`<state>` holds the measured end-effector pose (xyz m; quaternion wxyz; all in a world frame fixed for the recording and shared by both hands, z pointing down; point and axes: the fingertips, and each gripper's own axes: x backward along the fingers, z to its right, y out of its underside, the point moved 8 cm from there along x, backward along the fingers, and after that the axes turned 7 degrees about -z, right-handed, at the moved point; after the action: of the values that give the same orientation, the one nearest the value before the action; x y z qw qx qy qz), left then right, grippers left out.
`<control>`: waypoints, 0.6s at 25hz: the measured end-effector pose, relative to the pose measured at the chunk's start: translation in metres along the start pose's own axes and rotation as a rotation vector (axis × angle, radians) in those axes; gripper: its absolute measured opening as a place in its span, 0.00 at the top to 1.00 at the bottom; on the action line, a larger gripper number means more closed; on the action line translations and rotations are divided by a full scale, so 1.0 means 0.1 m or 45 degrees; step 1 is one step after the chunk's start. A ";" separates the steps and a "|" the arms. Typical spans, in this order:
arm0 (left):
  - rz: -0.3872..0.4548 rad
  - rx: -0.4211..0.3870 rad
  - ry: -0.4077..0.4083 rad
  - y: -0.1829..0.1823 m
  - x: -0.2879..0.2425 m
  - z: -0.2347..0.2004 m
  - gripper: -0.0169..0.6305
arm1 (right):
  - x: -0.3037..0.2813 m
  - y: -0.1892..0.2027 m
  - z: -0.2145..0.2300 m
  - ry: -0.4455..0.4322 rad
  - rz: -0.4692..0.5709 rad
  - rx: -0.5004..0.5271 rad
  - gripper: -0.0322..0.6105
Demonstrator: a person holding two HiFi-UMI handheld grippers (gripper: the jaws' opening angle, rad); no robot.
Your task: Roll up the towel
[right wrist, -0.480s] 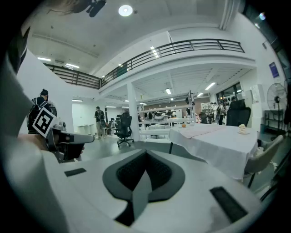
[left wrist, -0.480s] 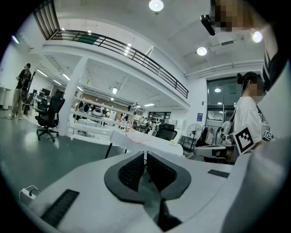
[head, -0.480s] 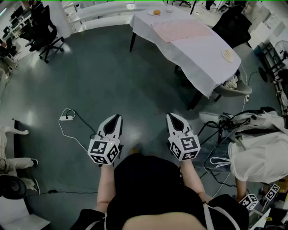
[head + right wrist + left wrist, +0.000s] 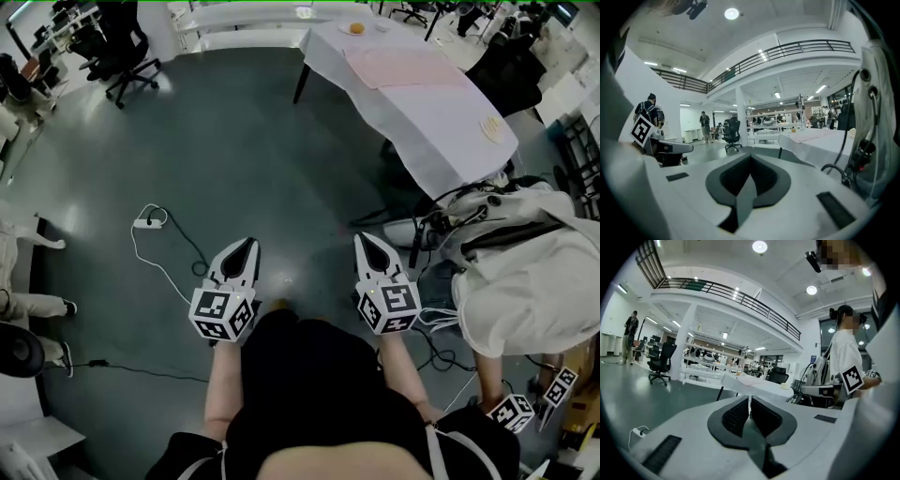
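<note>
Head view: the left claw (image 4: 246, 246) and the right claw (image 4: 364, 240) are held side by side over the grey floor (image 4: 234, 150), both clenched to a point, nothing in either; the towel (image 4: 403, 67), pale pink, lies flat on the white-draped worktop (image 4: 441, 127), well ahead of the right claw and off to its right; a small orange thing (image 4: 355, 28) sits beyond the towel, too small to tell what it is; a person in white (image 4: 525, 281) just right of the right claw hides the worktop's near legs, and the frame's edge cuts that person off; a white cable (image 4: 150, 246) trails on the floor left of the left claw.

Left gripper view: the left claw (image 4: 749, 400) is clenched but for a hairline slit at its tips, empty; the worktop (image 4: 754, 385) shows just past the tips, its top seen almost edge-on, so the towel can hardly be made out; an office chair (image 4: 661, 363) stands far off to the left.

Right gripper view: the right claw (image 4: 750, 159) is clenched tight, empty; ahead and to the right the towel (image 4: 811, 135) shows as a thin pink strip on the worktop (image 4: 820, 145); dark cables (image 4: 860, 157) at the right cover the worktop's far end.
</note>
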<state>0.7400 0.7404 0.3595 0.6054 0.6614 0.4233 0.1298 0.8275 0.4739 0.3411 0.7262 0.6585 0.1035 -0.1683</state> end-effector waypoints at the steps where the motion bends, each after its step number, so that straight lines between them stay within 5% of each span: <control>1: 0.001 -0.003 -0.011 0.03 0.02 0.03 0.94 | 0.02 0.02 0.00 0.004 0.002 0.004 0.95; 8: 0.000 0.008 -0.086 0.27 0.07 0.31 0.93 | 0.18 0.22 0.11 -0.040 0.000 -0.037 0.90; 9: 0.010 0.029 -0.089 0.31 0.07 0.32 0.89 | 0.18 0.26 0.11 -0.059 -0.003 -0.049 0.76; 11: 0.023 0.076 -0.085 0.36 0.08 0.32 0.56 | 0.15 0.32 0.11 -0.110 -0.013 -0.089 0.60; 12: 0.026 0.092 -0.087 0.36 0.08 0.32 0.49 | 0.14 0.33 0.12 -0.134 -0.014 -0.117 0.49; 15: 0.026 0.095 -0.112 0.24 0.08 0.34 0.44 | 0.11 0.23 0.19 -0.167 -0.003 -0.171 0.38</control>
<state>0.7781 0.7245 0.3710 0.5969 0.6929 0.3942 0.0908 0.8447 0.4559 0.3603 0.7737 0.5957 0.0675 -0.2048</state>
